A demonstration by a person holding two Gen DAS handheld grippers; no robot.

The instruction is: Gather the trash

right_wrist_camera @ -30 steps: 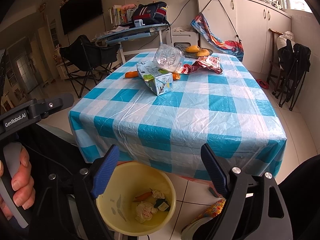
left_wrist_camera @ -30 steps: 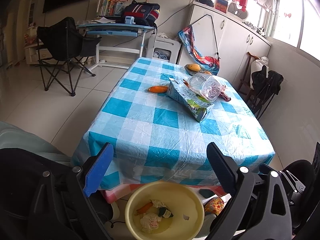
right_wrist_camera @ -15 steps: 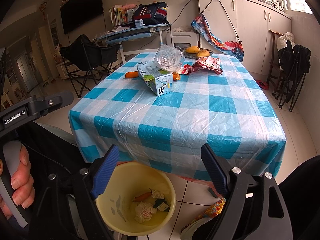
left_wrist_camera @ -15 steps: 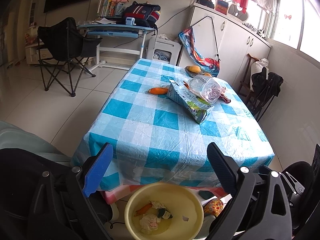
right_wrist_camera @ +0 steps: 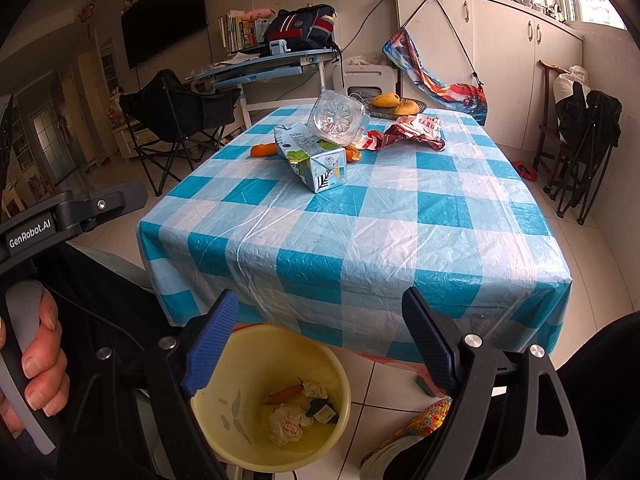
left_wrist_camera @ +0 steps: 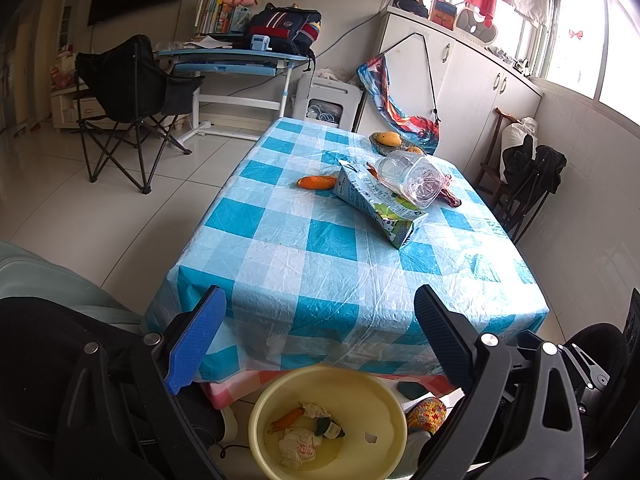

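Observation:
A yellow bin [left_wrist_camera: 384, 392] [right_wrist_camera: 256, 344] stands on the floor at the table's near edge, with crumpled paper, an orange peel and a small dark piece inside. On the blue checked table [left_wrist_camera: 304, 264] [right_wrist_camera: 360, 240] lie a milk carton [left_wrist_camera: 380, 204] [right_wrist_camera: 312, 160], a clear plastic bottle [left_wrist_camera: 412, 180] [right_wrist_camera: 336, 116] resting on it, an orange peel [left_wrist_camera: 318, 181] [right_wrist_camera: 262, 150] and a red wrapper [right_wrist_camera: 404, 134]. My left gripper [left_wrist_camera: 320, 336] and right gripper [right_wrist_camera: 320, 338] are both open and empty, held above the bin, short of the table.
A fruit dish with mangoes [right_wrist_camera: 394, 105] sits at the table's far end. A black folding chair [left_wrist_camera: 128, 100] and a desk [left_wrist_camera: 236, 60] stand beyond on the left. White cabinets [right_wrist_camera: 500, 48] and folded chairs [right_wrist_camera: 580, 152] line the right wall.
Both views have barely shifted; the grippers stay open and nothing on the table or in the bin has moved.

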